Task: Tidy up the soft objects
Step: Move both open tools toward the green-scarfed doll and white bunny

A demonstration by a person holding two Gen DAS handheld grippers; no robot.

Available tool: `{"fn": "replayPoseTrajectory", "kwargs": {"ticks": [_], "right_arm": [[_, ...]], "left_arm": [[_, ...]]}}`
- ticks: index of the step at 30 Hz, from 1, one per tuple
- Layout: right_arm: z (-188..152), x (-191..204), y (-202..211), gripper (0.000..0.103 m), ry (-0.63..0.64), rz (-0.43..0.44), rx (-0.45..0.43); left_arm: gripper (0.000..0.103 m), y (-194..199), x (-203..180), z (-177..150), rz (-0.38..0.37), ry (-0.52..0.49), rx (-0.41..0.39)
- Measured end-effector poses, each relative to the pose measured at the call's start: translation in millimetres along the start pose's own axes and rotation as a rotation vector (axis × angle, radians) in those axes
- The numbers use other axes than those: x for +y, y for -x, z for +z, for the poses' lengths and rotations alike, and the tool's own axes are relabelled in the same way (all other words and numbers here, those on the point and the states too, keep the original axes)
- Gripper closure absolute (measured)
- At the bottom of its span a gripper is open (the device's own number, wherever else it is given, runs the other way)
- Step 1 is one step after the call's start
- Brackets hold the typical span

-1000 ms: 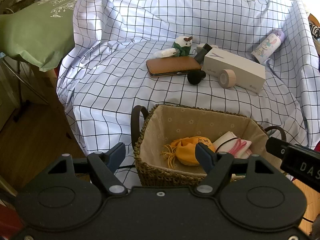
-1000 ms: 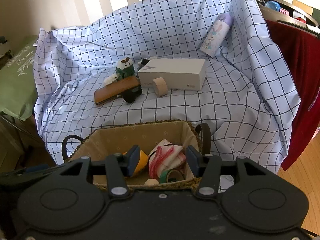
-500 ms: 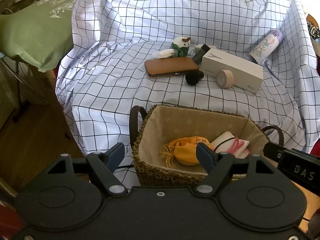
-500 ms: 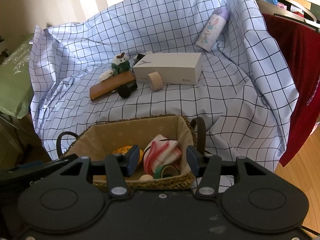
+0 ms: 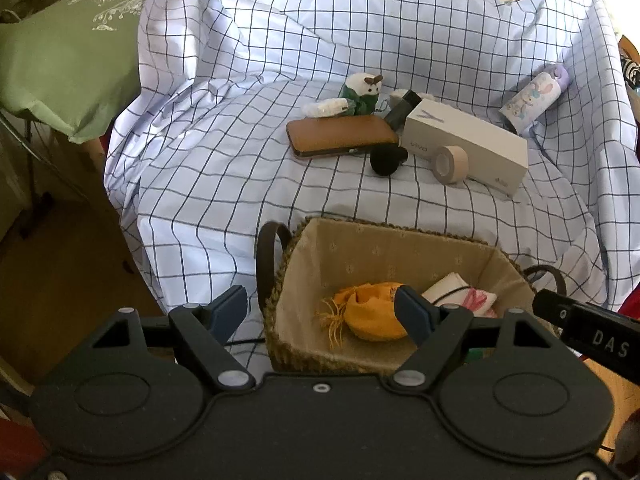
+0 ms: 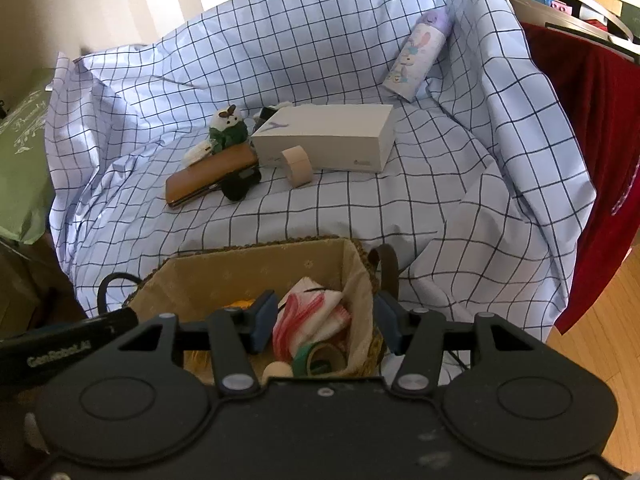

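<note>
A woven basket (image 5: 384, 236) (image 6: 256, 248) with a beige lining stands at the front of the checked sheet. In it lie an orange pouch (image 5: 372, 312), a folded white and pink cloth (image 6: 312, 316) (image 5: 464, 294) and a green tape roll (image 6: 320, 356). A small green and white plush toy (image 5: 362, 90) (image 6: 228, 128) sits further back on the sheet. My left gripper (image 5: 320, 314) is open and empty over the basket's near left rim. My right gripper (image 6: 326, 326) is open and empty over the basket's near right corner.
On the sheet (image 5: 224, 160) lie a brown case (image 5: 340, 136) (image 6: 208, 176), a black round object (image 5: 386, 158), a white box (image 5: 468, 144) (image 6: 328, 136), a beige tape roll (image 5: 450, 164) (image 6: 298, 166) and a printed bottle (image 5: 532, 98) (image 6: 418, 56). A green cushion (image 5: 68, 52) is at left. Red cloth (image 6: 592, 128) hangs at right.
Both grippers have drawn back a little from the sheet, staying open and empty. The basket's contents have not moved.
</note>
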State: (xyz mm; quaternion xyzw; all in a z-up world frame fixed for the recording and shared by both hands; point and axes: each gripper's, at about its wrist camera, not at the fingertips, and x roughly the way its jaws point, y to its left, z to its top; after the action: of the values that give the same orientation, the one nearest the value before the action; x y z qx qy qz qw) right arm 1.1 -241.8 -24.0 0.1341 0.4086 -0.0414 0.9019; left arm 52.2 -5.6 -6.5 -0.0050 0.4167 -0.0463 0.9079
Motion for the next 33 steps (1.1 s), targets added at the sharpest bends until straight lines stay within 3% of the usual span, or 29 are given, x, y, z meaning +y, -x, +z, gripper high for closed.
{"fn": "replayPoseTrajectory", "kwargs": {"ticks": [13, 33], "right_arm": [[59.9, 12.6, -44.6, 0.048, 0.048, 0.008, 0.043], [202.4, 38.1, -153.4, 0.048, 0.161, 0.019, 0.034]], "left_arm": [[0.026, -38.6, 6.8, 58.1, 0.028, -0.022, 0.006], [0.026, -161.9, -19.4, 190.0, 0.061, -0.167, 0.001]]}}
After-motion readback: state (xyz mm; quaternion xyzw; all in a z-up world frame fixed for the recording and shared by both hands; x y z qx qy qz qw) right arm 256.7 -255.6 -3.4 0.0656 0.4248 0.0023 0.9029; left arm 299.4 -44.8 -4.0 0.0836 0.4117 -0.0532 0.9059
